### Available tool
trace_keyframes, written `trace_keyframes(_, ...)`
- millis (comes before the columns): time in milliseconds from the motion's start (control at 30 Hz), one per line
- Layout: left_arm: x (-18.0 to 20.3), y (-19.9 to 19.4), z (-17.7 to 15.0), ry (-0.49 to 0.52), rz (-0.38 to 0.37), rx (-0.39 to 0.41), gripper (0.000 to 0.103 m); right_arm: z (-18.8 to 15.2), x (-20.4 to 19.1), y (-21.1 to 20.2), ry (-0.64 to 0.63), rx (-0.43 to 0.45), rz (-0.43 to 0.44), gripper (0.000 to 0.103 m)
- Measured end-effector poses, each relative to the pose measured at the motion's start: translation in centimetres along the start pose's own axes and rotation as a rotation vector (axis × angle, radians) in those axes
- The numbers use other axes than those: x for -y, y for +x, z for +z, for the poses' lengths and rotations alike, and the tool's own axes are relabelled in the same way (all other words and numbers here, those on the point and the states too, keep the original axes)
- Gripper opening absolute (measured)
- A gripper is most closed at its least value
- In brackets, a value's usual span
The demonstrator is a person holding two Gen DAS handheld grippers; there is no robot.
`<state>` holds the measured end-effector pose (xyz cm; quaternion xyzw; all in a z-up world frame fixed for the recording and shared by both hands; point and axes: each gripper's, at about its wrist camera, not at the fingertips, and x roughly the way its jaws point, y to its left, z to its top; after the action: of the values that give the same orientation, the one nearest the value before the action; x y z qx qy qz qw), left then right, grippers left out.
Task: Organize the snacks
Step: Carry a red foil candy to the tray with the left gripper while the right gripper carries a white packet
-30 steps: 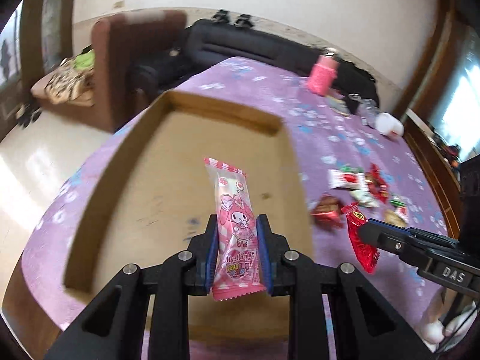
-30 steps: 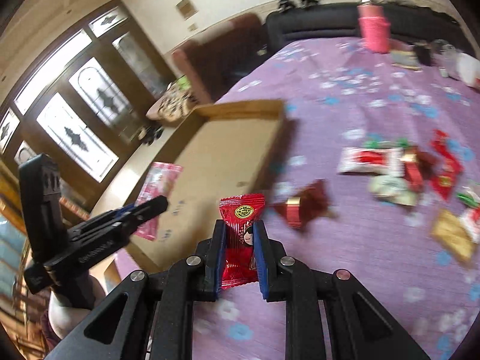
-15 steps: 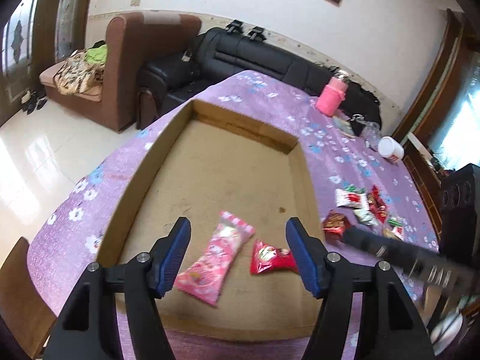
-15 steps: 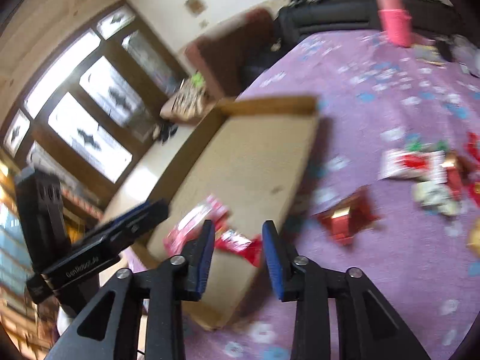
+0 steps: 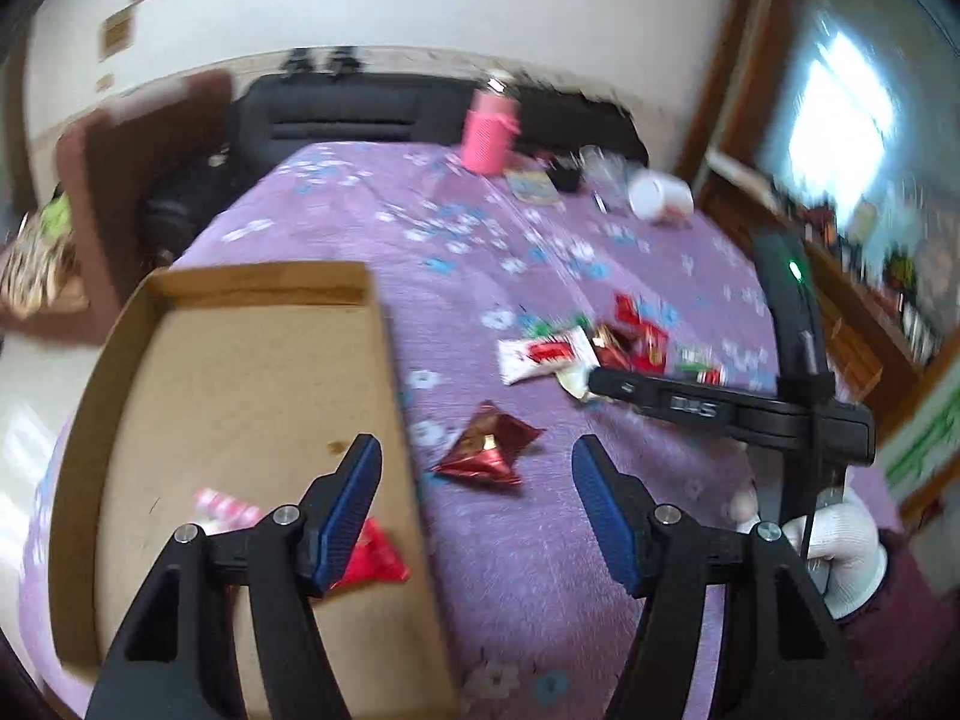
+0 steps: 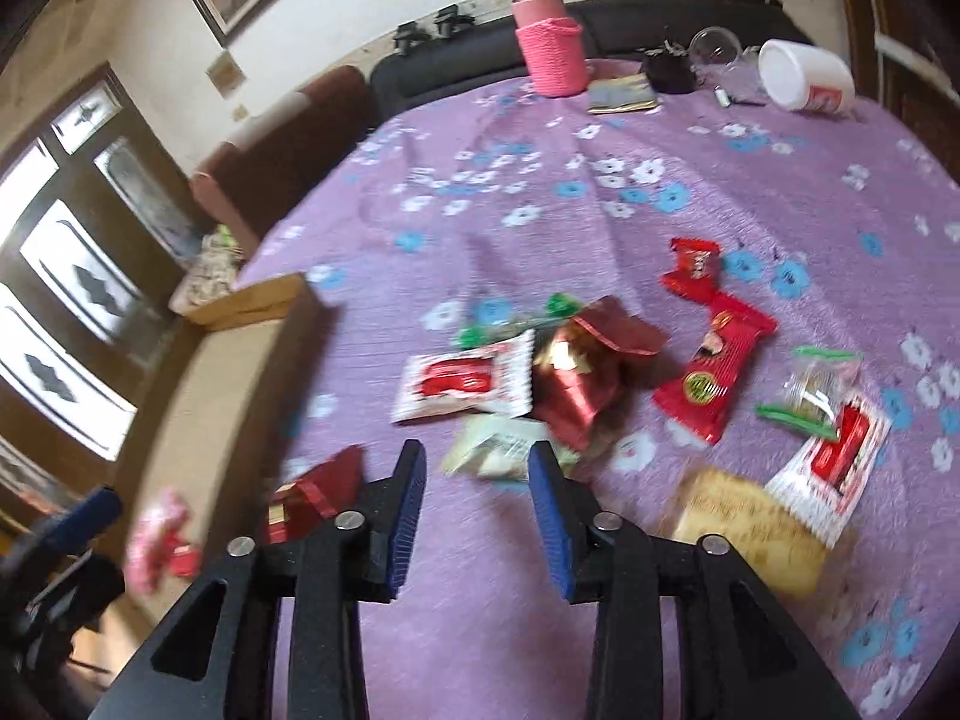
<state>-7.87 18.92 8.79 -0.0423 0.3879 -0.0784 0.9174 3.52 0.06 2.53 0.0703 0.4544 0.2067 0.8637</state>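
A: How were the two grippers posed?

B: Both tilted down toward the table. The left gripper hung over the right wall of the cardboard tray, fingers well apart, nothing between them. The right gripper had its jaws opening, also with nothing between them, over the purple flowered cloth just short of the snack pile.

A: And the person?

B: In the left view a white-gloved hand at four o'clock gripped the right gripper's handle.

A: Any writing?

B: Letters on the right gripper's side, something like "DAS", though blurred. The snack wrappers had print too small to read.

A: What was in the tray?

B: A pink striped packet and a red packet, both near its close end, at seven o'clock in the left view.

A: And outside it?

B: A dark red foil packet lay alone on the cloth just right of the tray wall. The pile sat farther off at two o'clock. At the far edge stood a pink bottle, and a white tub lay on its side
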Motion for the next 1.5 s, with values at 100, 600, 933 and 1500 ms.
trace_keyframes(100,2.1,3.2,0.8,0.091,0.020,-0.068,0.066,-0.2,0.4,1.0,-0.010,0.001,-0.015,0.056)
trace_keyframes(600,3.9,11.2,0.9,0.153,0.113,-0.282,0.033,-0.4,1.4,0.9,0.027,0.004,0.028,0.035)
trace_keyframes(933,3.0,5.3,0.6,0.035,-0.011,-0.165,0.033,-1.8,0.7,-4.1,0.038,0.043,0.124,0.035)
trace_keyframes(1500,-13.1,-2.5,-1.8,-0.271,0.153,-0.026,0.033,-3.0,-14.6,-2.7,-0.203,-0.062,0.279,0.036)
